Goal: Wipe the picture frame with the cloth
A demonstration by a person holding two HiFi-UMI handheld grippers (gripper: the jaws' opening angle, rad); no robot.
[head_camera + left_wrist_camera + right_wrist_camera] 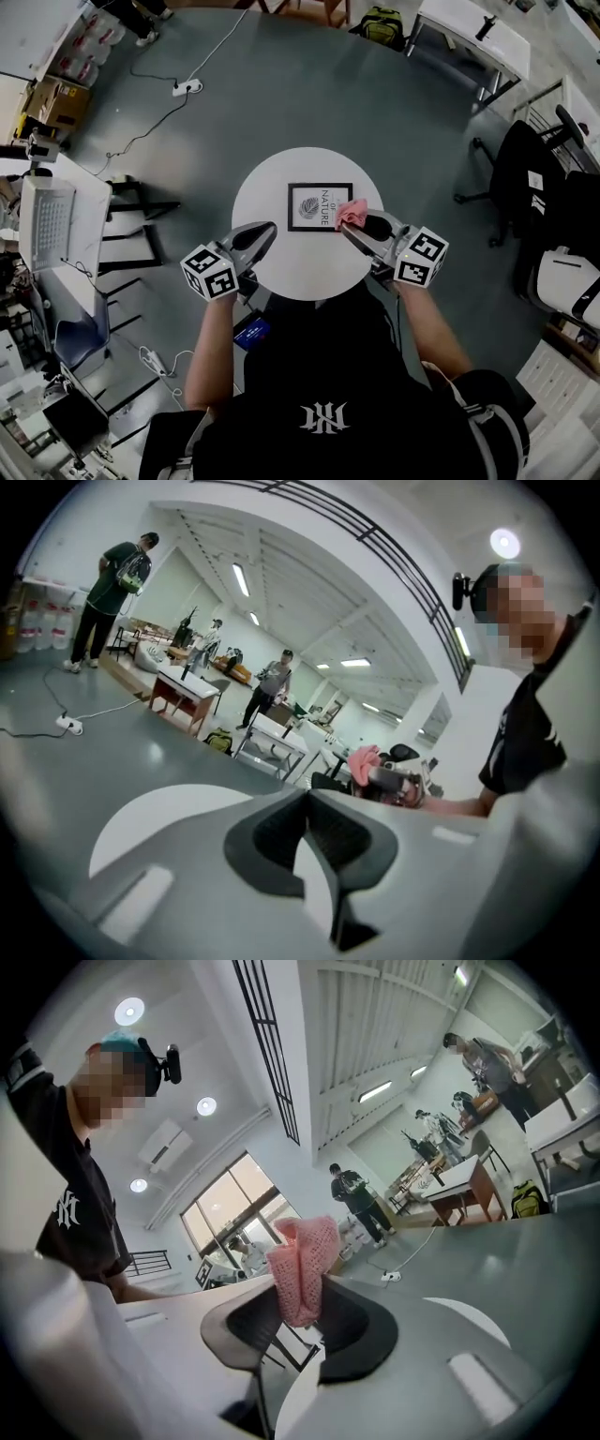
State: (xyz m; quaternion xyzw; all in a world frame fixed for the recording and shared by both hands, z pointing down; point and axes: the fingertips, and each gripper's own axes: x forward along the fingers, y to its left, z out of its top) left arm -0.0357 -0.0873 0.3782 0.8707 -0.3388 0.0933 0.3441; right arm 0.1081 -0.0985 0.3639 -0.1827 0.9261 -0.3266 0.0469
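The picture frame (pixel 309 189) lies flat on the round white worktop (pixel 272 277), its long axis running left to right before the person. Its print seems turned sideways, though the lettering is too small to be sure. The right gripper (pixel 352 226) is pinching the pink cloth (pixel 352 213), which sits bunched over the frame's right edge. The left gripper (pixel 271 228) is pressed together on nothing, near the frame's lower left corner, apart from it.
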